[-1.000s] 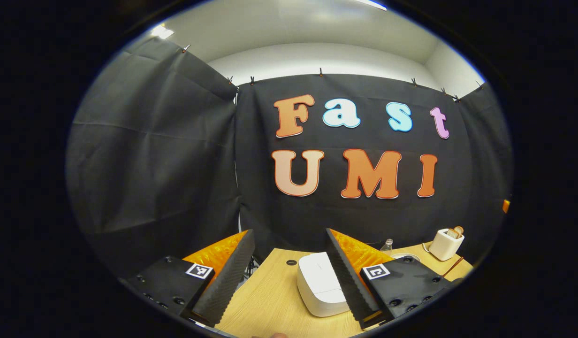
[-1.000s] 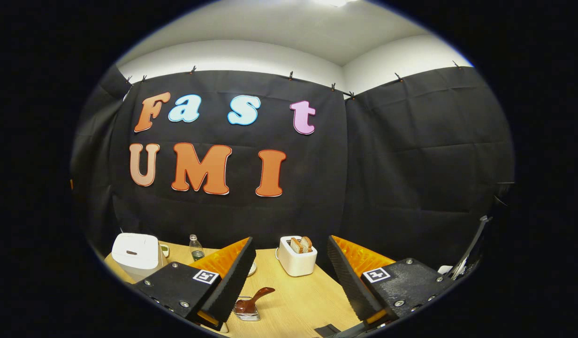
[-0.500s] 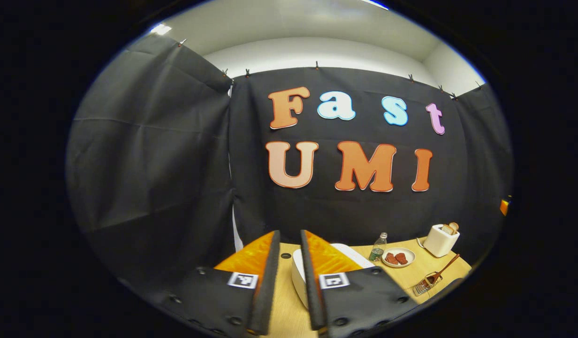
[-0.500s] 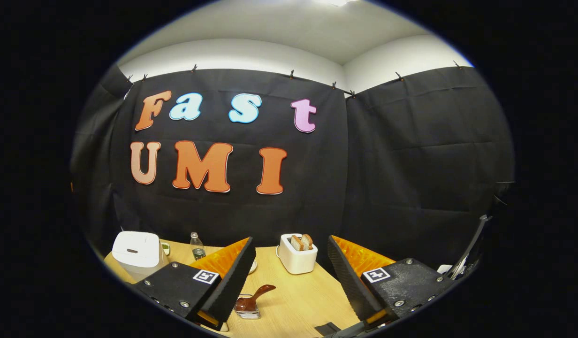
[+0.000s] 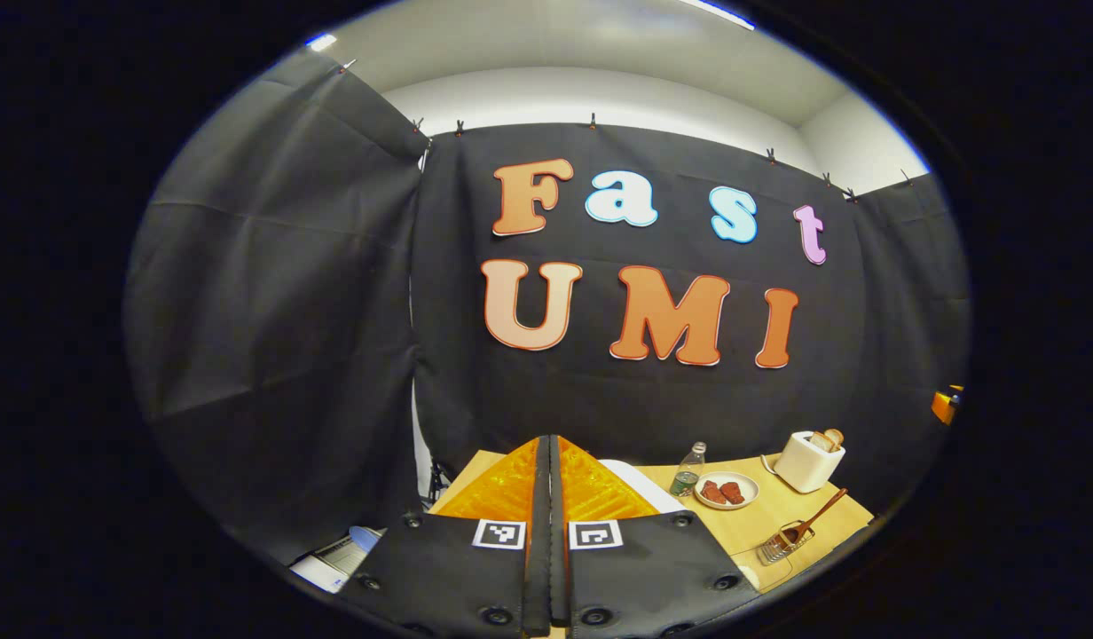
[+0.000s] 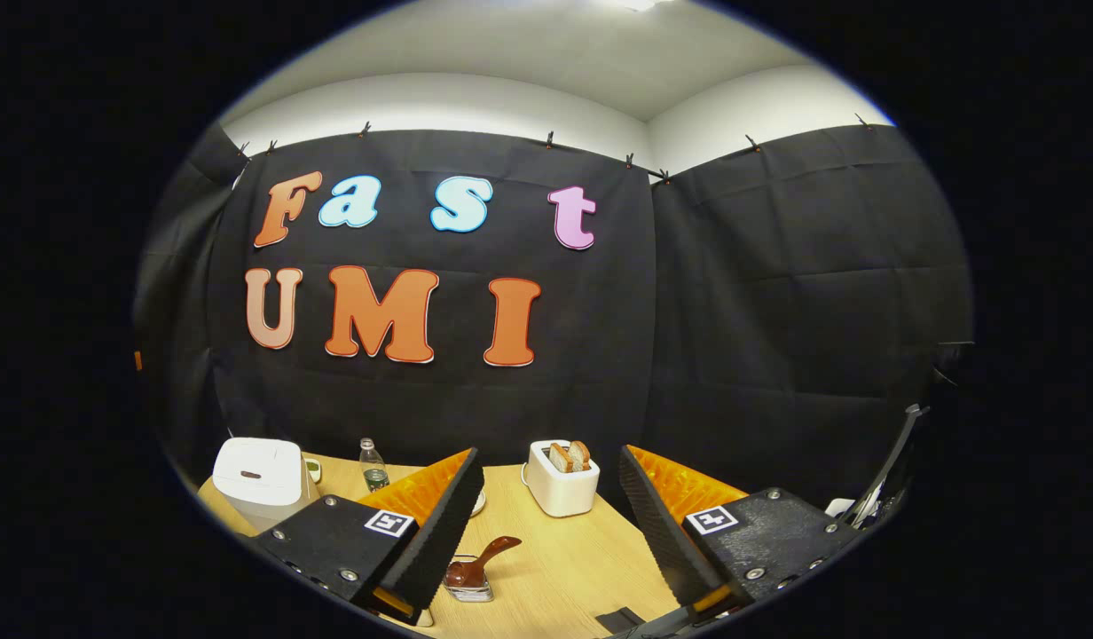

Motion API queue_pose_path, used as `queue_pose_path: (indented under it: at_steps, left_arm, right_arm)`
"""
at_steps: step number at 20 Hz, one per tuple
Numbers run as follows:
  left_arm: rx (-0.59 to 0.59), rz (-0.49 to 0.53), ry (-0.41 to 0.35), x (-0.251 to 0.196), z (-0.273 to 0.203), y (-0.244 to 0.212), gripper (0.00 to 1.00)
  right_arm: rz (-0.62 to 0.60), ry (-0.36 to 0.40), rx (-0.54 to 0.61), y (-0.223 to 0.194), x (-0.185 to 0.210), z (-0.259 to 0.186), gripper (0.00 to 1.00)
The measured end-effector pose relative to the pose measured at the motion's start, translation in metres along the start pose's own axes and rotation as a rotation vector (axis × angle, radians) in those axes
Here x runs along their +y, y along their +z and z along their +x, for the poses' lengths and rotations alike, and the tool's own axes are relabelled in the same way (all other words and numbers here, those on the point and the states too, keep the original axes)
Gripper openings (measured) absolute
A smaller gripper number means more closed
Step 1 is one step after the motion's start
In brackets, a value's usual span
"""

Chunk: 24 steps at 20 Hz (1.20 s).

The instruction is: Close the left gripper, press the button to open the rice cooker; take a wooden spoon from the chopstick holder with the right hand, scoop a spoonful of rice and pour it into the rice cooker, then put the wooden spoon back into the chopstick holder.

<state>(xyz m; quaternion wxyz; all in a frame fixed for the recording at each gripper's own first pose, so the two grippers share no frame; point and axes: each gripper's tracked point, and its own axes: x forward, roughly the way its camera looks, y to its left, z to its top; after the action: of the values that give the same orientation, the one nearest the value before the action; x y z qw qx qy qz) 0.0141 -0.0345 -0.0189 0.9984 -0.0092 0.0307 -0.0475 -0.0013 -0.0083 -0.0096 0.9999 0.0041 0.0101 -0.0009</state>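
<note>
Left claw [image 5: 549, 532] pressed flat together on nothing, apparently made into a blunt tip for the cooker [image 5: 635, 479] button, with the white cooker just behind its fingers. Right claw [image 6: 551, 524] spread wide and empty above the worktop [image 6: 555, 568], likely readied for the spoon [image 6: 480, 561] leaning out of the holder [image 6: 467, 586] between its fingers. Farther back: toaster [image 6: 560, 484], bottle [image 6: 370, 469], cooker closed at left.
</note>
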Motion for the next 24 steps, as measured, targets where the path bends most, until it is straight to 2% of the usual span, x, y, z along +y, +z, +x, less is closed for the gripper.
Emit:
queue_pose_path:
  at_steps: [4,7,10,14,17,20,24]
  left_arm:
    - [0.04,0.009,-0.049,-0.024,0.029,-0.019,0.05]
    - [0.073,-0.024,-0.107,-0.048,0.058,-0.039,0.04]
    - [0.115,0.01,-0.113,-0.056,0.089,-0.065,0.04]
    - [0.185,0.006,-0.172,-0.086,0.129,-0.106,0.04]
    - [0.228,0.046,-0.194,-0.101,0.149,-0.134,0.05]
    - [0.304,0.067,-0.19,-0.108,0.166,-0.171,0.04]
    - [0.379,0.036,-0.18,-0.114,0.176,-0.21,0.04]
  right_arm:
    - [-0.005,0.01,0.014,-0.006,0.005,0.001,0.96]
    - [-0.014,0.015,0.025,-0.012,0.006,0.003,0.96]
    - [-0.021,0.023,0.037,-0.018,0.008,0.005,0.96]
    - [-0.015,0.022,0.052,-0.027,0.005,0.01,0.96]
    - [-0.013,0.011,0.062,-0.033,-0.002,0.014,0.96]
    - [-0.021,-0.003,0.081,-0.041,-0.01,0.018,0.96]
    - [-0.044,-0.015,0.101,-0.049,-0.017,0.023,0.96]
